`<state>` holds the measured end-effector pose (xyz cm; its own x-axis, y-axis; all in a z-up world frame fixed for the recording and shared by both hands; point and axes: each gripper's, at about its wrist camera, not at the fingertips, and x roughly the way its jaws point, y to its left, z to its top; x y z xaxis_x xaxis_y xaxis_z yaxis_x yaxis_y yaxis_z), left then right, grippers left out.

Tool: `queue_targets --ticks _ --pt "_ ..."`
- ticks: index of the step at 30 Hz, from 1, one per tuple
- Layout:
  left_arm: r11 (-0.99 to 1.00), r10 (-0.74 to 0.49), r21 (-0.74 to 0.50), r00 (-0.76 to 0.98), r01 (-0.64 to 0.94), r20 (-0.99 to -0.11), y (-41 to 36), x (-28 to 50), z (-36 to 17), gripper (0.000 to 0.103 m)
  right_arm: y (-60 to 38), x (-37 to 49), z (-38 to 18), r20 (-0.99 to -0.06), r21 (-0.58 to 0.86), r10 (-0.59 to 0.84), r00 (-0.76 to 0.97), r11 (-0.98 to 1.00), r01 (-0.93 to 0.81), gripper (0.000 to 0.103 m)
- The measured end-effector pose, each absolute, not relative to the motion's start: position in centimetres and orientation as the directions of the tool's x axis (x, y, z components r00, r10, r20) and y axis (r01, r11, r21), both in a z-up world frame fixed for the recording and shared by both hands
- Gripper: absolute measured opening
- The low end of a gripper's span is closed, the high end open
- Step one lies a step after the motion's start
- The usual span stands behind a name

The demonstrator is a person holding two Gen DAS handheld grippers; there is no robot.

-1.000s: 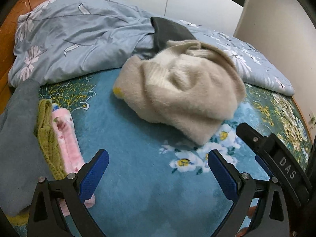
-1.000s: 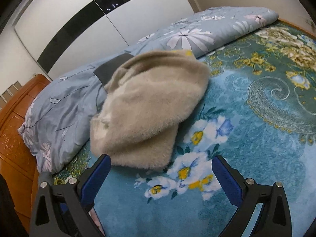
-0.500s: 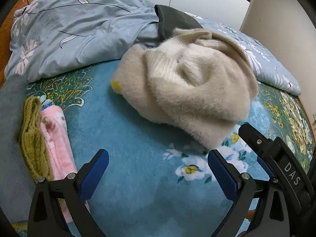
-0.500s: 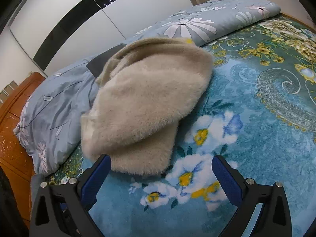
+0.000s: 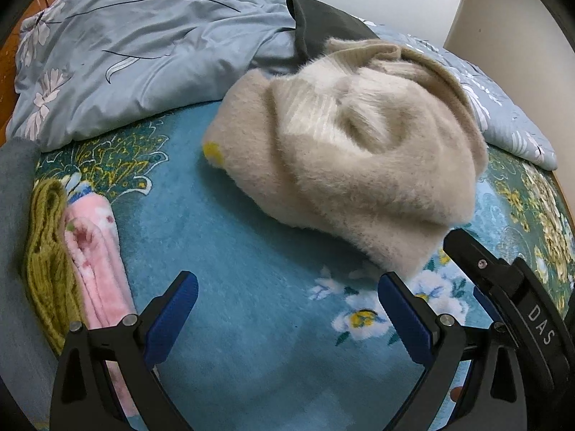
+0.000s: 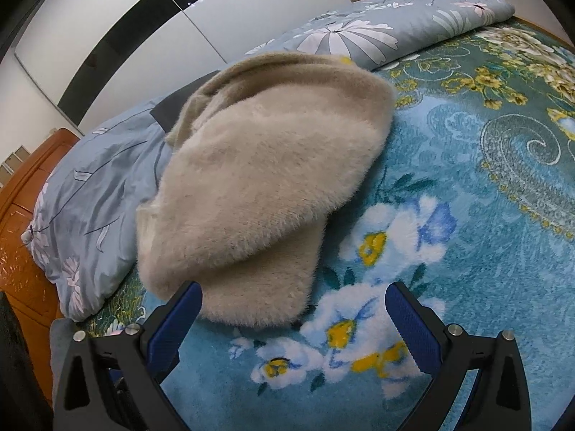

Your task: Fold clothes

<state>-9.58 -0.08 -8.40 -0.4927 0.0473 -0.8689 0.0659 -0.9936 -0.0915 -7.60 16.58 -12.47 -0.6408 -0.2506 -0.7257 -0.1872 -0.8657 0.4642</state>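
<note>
A fluffy beige sweater (image 5: pixel 352 165) lies crumpled on the blue flowered blanket (image 5: pixel 230 251), its far edge against the quilt. My left gripper (image 5: pixel 287 309) is open just short of its near corner, with nothing between the blue pads. In the right wrist view the same beige sweater (image 6: pixel 266 186) fills the middle, and my right gripper (image 6: pixel 294 316) is open, its left fingertip (image 6: pixel 187 305) level with the sweater's near hem. The right gripper's black body (image 5: pixel 510 298) shows at the lower right of the left wrist view.
A grey-blue flowered quilt (image 5: pixel 136 50) is bunched along the back, with a dark cloth (image 5: pixel 323 28) on it. Folded pink (image 5: pixel 97 258), olive (image 5: pixel 46 251) and grey (image 5: pixel 10 233) clothes lie stacked at the left. A wooden headboard (image 6: pixel 21 222) stands behind the quilt.
Both grippers have moved forward toward the sweater, which now looms larger in both views. Both stay open and the sweater has not moved.
</note>
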Motion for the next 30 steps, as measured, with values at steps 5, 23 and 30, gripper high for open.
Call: queue_targets --ticks 5,23,30 --pt "-0.996 0.029 -0.067 -0.483 0.061 -0.875 0.0 -10.3 -8.4 0.1 16.6 -7.7 -12.8 -0.729 0.476 -0.265 -0.631 -0.859 -0.19 0.103" --pt "-0.993 0.072 -0.109 -0.465 0.052 -0.882 -1.1 -16.4 -6.7 0.1 21.8 -4.1 -10.9 -0.699 0.567 -0.224 -0.679 -0.752 -0.336 0.103" --pt "-0.957 0.196 -0.262 -0.388 0.126 -0.9 -0.2 -20.3 -8.8 0.05 22.7 -2.8 -10.1 -0.66 0.618 -0.249 -0.709 -0.716 -0.324 0.103"
